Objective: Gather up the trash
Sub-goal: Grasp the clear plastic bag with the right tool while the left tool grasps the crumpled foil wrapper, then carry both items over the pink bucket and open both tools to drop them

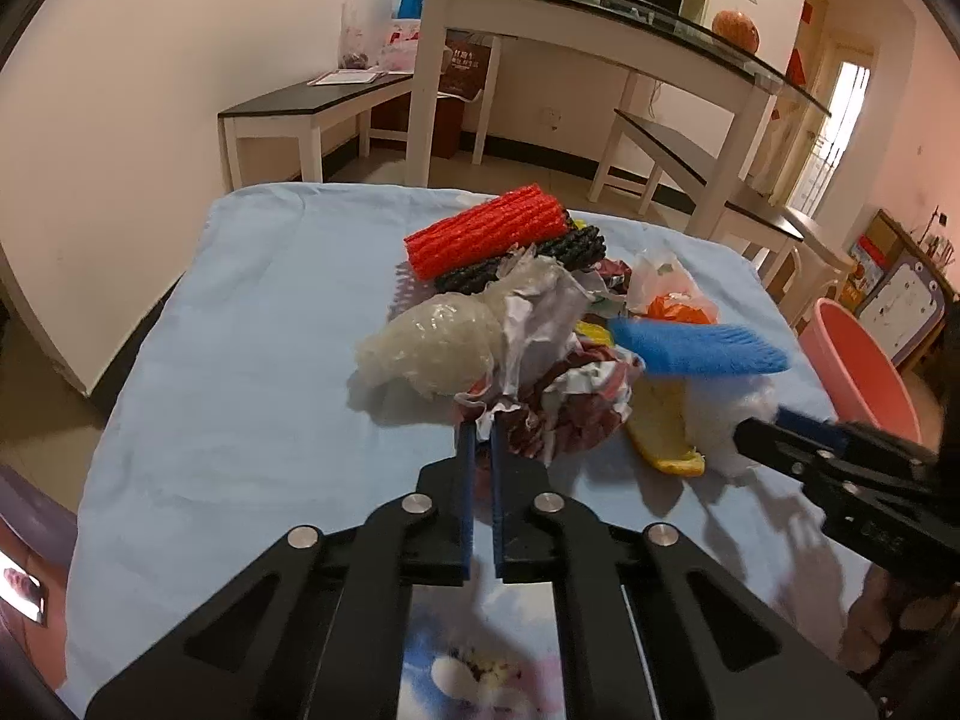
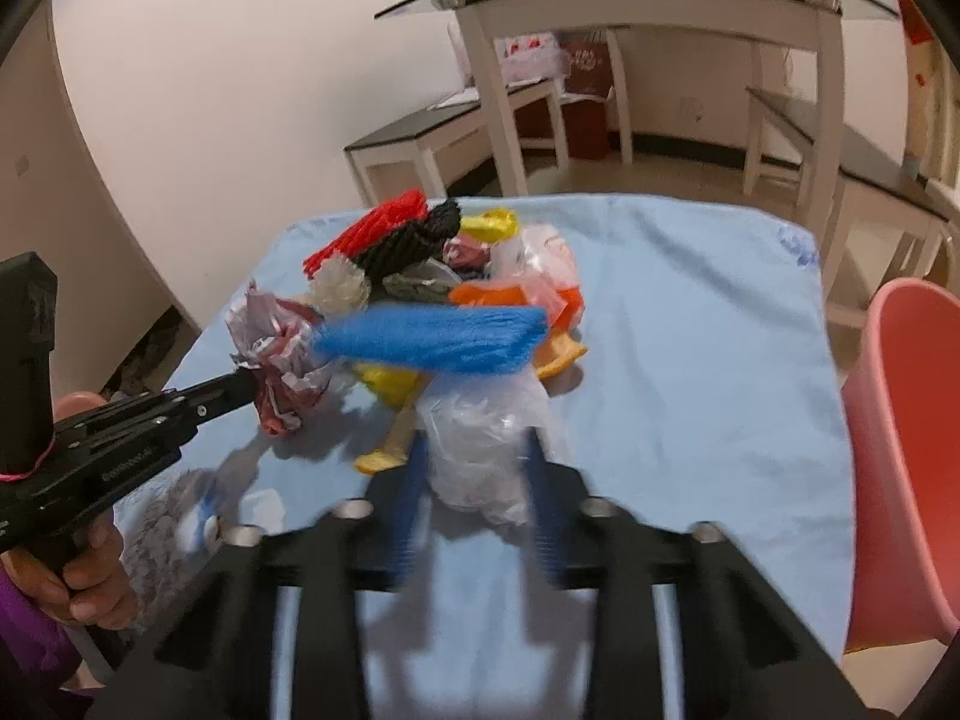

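Observation:
A heap of trash lies on the blue-clothed table: red foam net, black foam net, blue foam net, bubble wrap, yellow peel. My left gripper is shut on the near edge of a crumpled red-and-white wrapper. In the right wrist view that left gripper meets the wrapper from the left. My right gripper grips a clear plastic bag at the heap's near side, a finger on each side. The view is blurred.
A pink plastic basin stands off the table's right edge. Behind the table are a glass-topped white table and dark-topped benches. A hand holds the left gripper's handle.

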{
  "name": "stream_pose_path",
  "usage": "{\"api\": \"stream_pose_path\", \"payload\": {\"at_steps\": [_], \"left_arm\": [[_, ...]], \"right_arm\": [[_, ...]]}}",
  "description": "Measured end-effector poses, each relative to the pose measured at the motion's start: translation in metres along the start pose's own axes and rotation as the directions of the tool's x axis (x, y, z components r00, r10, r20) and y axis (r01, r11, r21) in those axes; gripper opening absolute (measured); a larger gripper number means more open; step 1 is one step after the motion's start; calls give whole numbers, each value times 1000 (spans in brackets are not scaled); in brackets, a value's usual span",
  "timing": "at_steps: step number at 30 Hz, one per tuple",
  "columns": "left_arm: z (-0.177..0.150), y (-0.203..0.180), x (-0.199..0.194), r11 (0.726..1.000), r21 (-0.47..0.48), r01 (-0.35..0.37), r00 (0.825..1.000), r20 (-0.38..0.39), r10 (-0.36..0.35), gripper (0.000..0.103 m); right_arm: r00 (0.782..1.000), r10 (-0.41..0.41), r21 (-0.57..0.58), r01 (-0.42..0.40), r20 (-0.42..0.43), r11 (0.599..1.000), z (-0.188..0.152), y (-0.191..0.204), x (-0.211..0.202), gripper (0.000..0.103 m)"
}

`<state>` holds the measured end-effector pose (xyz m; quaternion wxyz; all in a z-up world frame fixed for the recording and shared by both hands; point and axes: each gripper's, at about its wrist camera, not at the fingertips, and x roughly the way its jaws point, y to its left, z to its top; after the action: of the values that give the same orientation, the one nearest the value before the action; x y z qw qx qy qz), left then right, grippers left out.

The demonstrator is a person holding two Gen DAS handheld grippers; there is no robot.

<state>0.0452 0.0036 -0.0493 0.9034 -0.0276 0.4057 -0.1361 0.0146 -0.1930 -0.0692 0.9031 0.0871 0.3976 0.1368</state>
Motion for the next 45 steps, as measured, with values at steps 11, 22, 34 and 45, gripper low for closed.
{"api": "stream_pose_path", "payload": {"at_steps": [11, 22, 34, 45], "left_arm": [[-6, -9, -44, 1000, -1, 20, 998, 66, -20, 4], [0, -35, -79, 998, 41, 52, 991, 122, -57, 4], [11, -112, -74, 975, 139, 174, 974, 124, -192, 4], [21, -198, -34, 931, 225, 289, 949, 58, -309, 4]], "right_arm": [[998, 31, 3, -31, 49, 1000, -8, 2, -34, 10], [987, 14, 46, -22, 161, 999, -13, -10, -88, 10], [958, -139, 218, 84, 252, 972, -22, -84, -141, 10], [932, -282, 355, 189, 230, 915, -41, -154, -157, 10]]}}
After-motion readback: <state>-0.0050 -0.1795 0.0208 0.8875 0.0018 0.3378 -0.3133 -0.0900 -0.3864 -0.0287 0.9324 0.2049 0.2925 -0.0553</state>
